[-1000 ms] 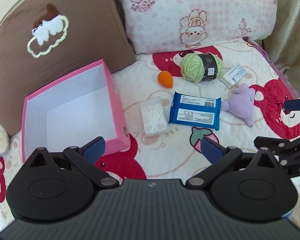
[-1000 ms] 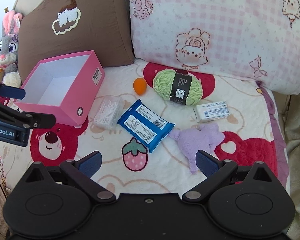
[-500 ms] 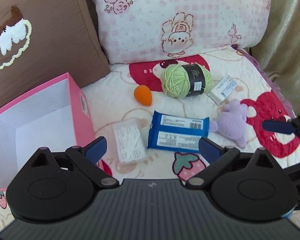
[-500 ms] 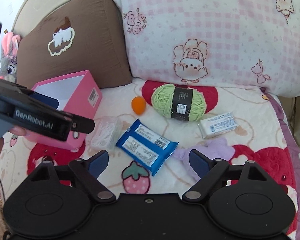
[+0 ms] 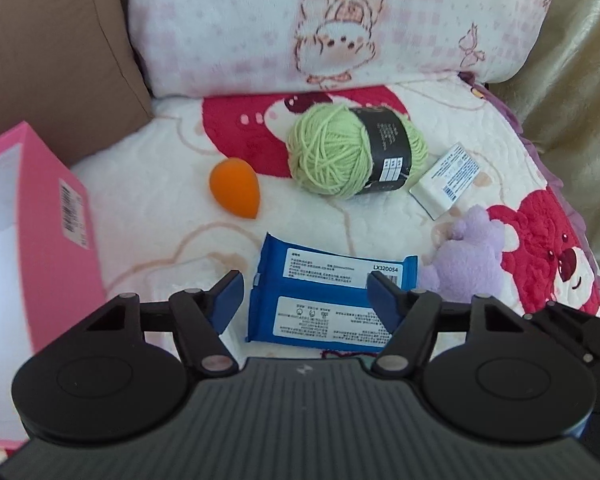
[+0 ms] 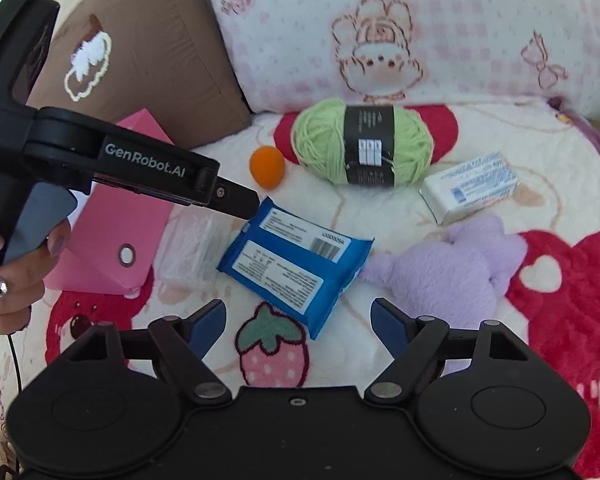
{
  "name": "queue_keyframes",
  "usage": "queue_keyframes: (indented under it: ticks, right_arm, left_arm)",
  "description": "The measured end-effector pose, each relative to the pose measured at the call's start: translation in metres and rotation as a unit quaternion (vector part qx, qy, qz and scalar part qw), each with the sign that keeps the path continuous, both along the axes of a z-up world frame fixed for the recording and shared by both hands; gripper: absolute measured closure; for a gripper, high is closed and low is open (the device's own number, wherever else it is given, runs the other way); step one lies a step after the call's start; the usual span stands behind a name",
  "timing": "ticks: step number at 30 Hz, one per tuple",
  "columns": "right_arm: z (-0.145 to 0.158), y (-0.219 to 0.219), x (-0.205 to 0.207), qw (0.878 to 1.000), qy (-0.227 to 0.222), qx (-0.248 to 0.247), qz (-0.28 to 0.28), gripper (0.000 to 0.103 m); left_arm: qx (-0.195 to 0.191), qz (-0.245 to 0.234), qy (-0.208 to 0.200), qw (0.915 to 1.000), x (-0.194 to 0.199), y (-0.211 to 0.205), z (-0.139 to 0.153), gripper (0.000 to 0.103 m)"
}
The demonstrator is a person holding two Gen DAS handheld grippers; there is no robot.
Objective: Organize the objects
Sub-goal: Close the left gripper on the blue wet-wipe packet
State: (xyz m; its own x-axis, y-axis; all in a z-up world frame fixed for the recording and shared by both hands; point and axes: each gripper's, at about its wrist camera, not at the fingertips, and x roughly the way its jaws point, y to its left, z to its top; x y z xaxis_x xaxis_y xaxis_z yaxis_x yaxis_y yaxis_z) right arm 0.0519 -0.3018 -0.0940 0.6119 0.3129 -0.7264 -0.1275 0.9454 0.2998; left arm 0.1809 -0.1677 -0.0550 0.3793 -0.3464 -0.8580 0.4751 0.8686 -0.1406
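Closer in and lower than a second ago, both views filled more by the quilt (image 6: 380, 208) and less by the pillows. Left gripper (image 5: 302, 294) narrower than before, jaws just closing, now about half apart either side of the blue wipes pack (image 5: 328, 300), pads not pressing it. Right gripper (image 6: 300, 322) also narrowed a little, jaws just closing, holding nothing, poised over the strawberry print at the near corner of that pack. Left of the pack, a clear box of cotton swabs (image 6: 192, 252), then the pink box (image 6: 112, 240). Right of it, the purple plush (image 6: 452, 272). Farther back, orange sponge (image 5: 234, 190), green yarn ball (image 5: 340, 152), small white packet (image 5: 446, 178), all apart.
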Motion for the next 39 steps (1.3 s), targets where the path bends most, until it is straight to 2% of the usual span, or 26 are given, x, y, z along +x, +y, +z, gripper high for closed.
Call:
queue_keyframes:
  ticks: [3,6,10,14,16,17,19,20,26,31,33,35,39]
  right_arm:
    - [-0.009,0.001,0.007,1.0,0.006,0.005,0.002,0.023]
    - [-0.017,0.003,0.014,1.0,0.012,0.011,0.003,0.027]
    - [-0.029,0.005,0.021,0.999,0.023,0.029,-0.019,0.03]
    - [-0.038,0.009,0.025,0.999,0.029,0.028,-0.026,0.038]
    - [-0.04,0.011,0.025,0.999,0.03,0.024,-0.021,0.045]
    - [-0.04,0.012,0.025,0.999,0.03,0.021,-0.013,0.054]
    - [-0.039,0.011,0.024,1.0,0.025,0.011,-0.004,0.06]
    - [-0.039,0.01,0.023,1.0,0.024,0.006,0.0,0.067]
    - [-0.036,0.002,0.022,1.0,0.019,-0.01,0.015,0.076]
    - [-0.03,-0.005,0.018,0.999,0.021,-0.029,0.036,0.076]
    - [-0.028,-0.011,0.017,0.999,0.025,-0.024,0.042,0.064]
    - [-0.028,-0.019,0.016,0.999,0.027,-0.011,0.032,0.057]
    - [-0.035,-0.026,0.019,0.999,0.039,0.014,0.007,0.057]
  left_arm:
    - [0.015,-0.003,0.01,0.9998,0.009,-0.007,-0.015,0.038]
    - [0.055,0.001,0.018,0.9983,0.012,-0.015,-0.032,0.041]
    - [0.051,0.01,0.031,0.9982,0.014,-0.017,-0.045,0.041]
    - [0.058,0.017,-0.01,0.9981,0.015,-0.018,-0.044,0.039]
    - [0.046,0.016,-0.01,0.9988,0.019,-0.016,-0.047,0.037]
    - [0.032,0.022,0.001,0.9992,0.023,-0.013,-0.048,0.037]
    - [0.002,0.026,0.016,0.9995,0.027,-0.007,-0.048,0.037]
    - [-0.013,0.023,0.028,0.9993,0.029,-0.006,-0.049,0.038]
    - [-0.047,0.023,0.089,0.9947,0.028,-0.002,-0.058,0.037]
    - [-0.056,0.026,0.098,0.9933,0.02,0.001,-0.055,0.055]
    - [-0.074,0.032,0.123,0.9891,0.014,0.005,-0.057,0.061]
    - [-0.086,0.036,0.138,0.986,0.007,0.008,-0.059,0.063]
    - [-0.085,0.05,0.114,0.9885,-0.006,0.006,-0.062,0.064]
